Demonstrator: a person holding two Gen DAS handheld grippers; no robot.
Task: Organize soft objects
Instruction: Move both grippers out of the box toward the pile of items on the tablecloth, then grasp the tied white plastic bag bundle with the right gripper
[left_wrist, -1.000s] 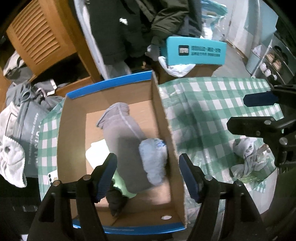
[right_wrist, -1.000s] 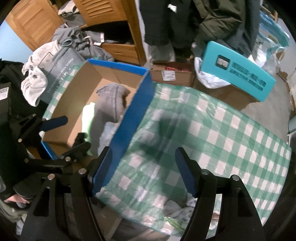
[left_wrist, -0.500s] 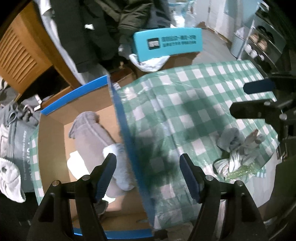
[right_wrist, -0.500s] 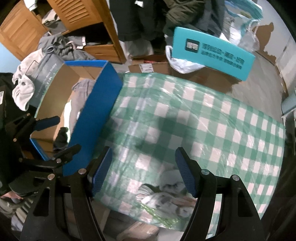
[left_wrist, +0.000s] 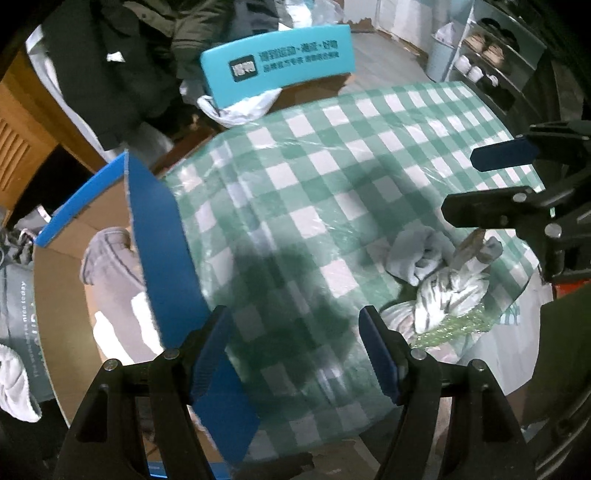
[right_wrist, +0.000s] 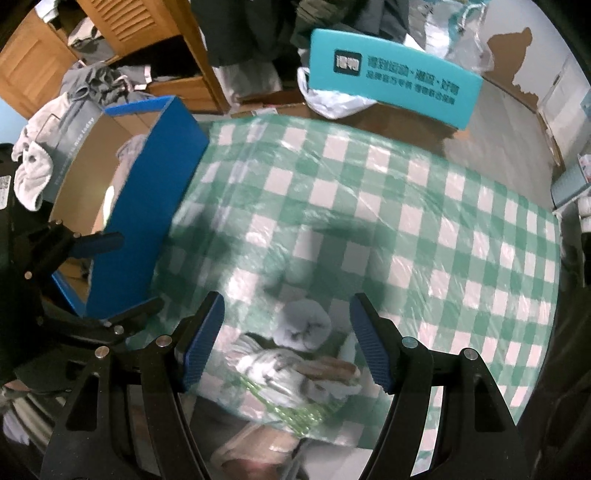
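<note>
Covering the table, a green checked cloth (right_wrist: 388, 206) spreads beneath both empty, wide-apart tools (left_wrist: 295, 347) (right_wrist: 286, 338), wooden cabinets (right_wrist: 122, 26) behind.

Right gripper (right_wrist: 286, 341), jaws apart, above rolled socks (right_wrist: 303, 325) on checked tablecloth (right_wrist: 406, 221)

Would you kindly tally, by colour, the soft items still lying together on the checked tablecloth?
Pale blue-grey rolled cloth: 1
White-and-grey striped cloth: 1
Tan piece: 1
Green glittery mesh: 1
Total: 4 that show; they overlap, so more may be hidden.
</note>
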